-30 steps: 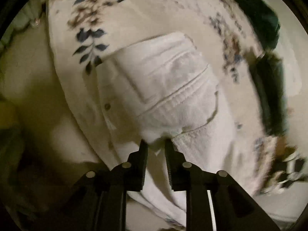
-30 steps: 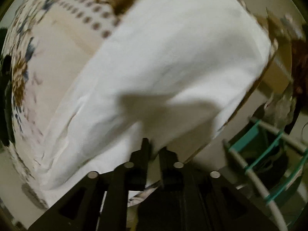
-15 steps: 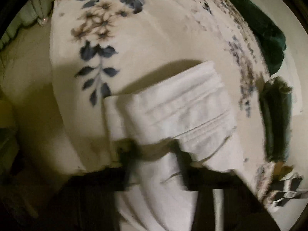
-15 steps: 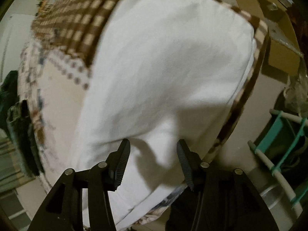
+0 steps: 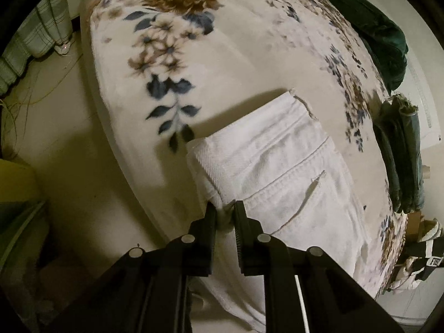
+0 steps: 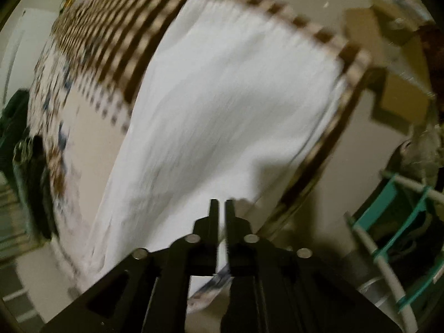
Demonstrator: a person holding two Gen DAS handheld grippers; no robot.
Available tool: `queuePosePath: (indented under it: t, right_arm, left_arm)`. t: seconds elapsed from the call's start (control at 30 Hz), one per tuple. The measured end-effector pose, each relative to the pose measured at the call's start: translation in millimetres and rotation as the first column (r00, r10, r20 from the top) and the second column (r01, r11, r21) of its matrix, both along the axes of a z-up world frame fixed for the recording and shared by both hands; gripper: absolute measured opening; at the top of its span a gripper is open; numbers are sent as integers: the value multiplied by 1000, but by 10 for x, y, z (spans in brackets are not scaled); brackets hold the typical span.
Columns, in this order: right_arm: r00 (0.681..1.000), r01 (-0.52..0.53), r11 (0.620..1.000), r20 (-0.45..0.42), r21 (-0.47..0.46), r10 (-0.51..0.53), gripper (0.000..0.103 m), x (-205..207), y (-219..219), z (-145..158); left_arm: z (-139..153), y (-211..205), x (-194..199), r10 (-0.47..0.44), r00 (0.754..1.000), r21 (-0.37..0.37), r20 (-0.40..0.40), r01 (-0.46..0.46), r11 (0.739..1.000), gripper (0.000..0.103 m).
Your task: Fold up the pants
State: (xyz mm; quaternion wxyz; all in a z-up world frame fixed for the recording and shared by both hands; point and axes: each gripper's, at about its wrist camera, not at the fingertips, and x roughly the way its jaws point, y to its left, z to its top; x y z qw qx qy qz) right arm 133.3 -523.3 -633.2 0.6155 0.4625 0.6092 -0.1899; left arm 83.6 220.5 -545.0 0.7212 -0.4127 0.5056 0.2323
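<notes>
White pants (image 5: 277, 172) lie on a floral bedspread (image 5: 222, 63), waistband and back pocket towards me in the left wrist view. My left gripper (image 5: 224, 211) is closing on the pants' near edge by the waistband, fabric pinched between its jaws. In the blurred right wrist view the pants' legs (image 6: 222, 111) stretch away across the bed. My right gripper (image 6: 221, 208) is closing at their near edge, jaws almost together with white cloth between them.
Dark green clothes (image 5: 371, 33) and a folded dark garment (image 5: 402, 161) lie along the bed's far side. A brown checked border (image 6: 111, 41) edges the bedspread. Cardboard (image 6: 388, 83) and a teal-and-white rack (image 6: 388, 222) stand on the floor at the right.
The left gripper slid along the waistband and closed on the pants' edge. The right gripper opened wide, moved sideways along the leg fabric, then closed again on it.
</notes>
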Motion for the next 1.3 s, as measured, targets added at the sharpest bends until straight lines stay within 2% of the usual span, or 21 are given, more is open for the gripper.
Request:
queuePosePath:
  t: [0.07,0.2,0.23,0.27,0.3,0.33,0.37,0.47,0.57,0.6,0.63,0.7,0.77,0.83,0.9,0.97,1.07,1.13,1.17,1.27,1.3]
  right_arm:
    - [1000,-13,999,11,45,12,45,20,165,-82]
    - [999,-1,996,-37,91,4,49,-4,413,-366]
    - [999,18,998,-42,58,-16,43,-25,444,-378]
    - [998,19,1000,-64,18,-17,26,-54,461,-367]
    - [997,22,1000,-76,-10,-23,23,-66,484,-349]
    - [998,28,999,-62,-26,-30,12,-107,486,-295]
    - [998,12,999,-54,-46,-15,7,-145,486,-222]
    - [997,-7,997,-74,-79,1,6,-325,444,-52]
    - [990,-33,998,-141,-46,26,7,-504,365,-177]
    - [986,-49,998,-161,-27,44,9,-517,343,-250]
    - [985,-53,999,-166,3,53,16,-542,296,-295]
    - [985,-55,998,-163,31,59,23,-472,284,-263]
    - [985,-107,994,-134,4,107,42,-251,366,-59]
    - [974,-206,978,-98,-29,203,51,4,511,193]
    - [967,-245,969,-74,11,245,52,251,658,293]
    - [975,-216,972,-21,97,219,52,503,851,323]
    - [987,-154,969,-9,192,159,52,848,1051,213]
    - [990,-135,977,-25,165,141,52,1088,1180,155]
    - [990,-132,982,-35,135,137,52,1176,1261,110]
    - [981,-144,988,-121,54,150,52,1422,1375,-55]
    - [978,-136,990,-155,40,140,52,1439,1366,-102]
  left_arm:
    - [12,-3,8,-6,1000,4,-2,6,1000,10]
    - [21,11,8,-14,1000,3,-7,14,1000,10]
    - [24,10,13,-18,1000,4,-10,18,1000,10]
    - [36,12,15,-23,1000,6,-12,23,1000,10]
    - [48,13,16,-30,999,7,-10,30,1000,10]
    - [55,16,16,-39,999,9,-14,39,999,10]
    - [62,23,10,-47,999,12,-19,47,999,10]
    - [-13,57,-13,-54,997,-2,-59,54,999,11]
    - [-203,111,-20,-60,994,-46,-94,56,997,15]
    - [-227,121,-15,-63,992,-61,-107,57,997,17]
    - [-216,121,-7,-69,990,-61,-123,62,996,21]
    - [-76,94,-13,-91,985,-33,-148,87,996,23]
    - [174,10,-43,-134,979,24,-151,139,990,31]
    - [433,-179,-47,-191,969,88,-155,206,975,61]
    - [611,-435,26,-243,960,115,-142,259,959,64]
    - [700,-774,229,-306,947,74,-99,314,947,64]
    - [618,-1397,678,-354,935,-102,-13,351,931,64]
    - [508,-1807,1010,-381,924,-194,25,379,905,64]
    - [420,-2047,1201,-417,909,-224,31,413,883,64]
    - [94,-2614,1648,-509,860,-259,-10,490,832,62]
    - [-14,-2750,1755,-533,846,-259,-26,509,821,52]
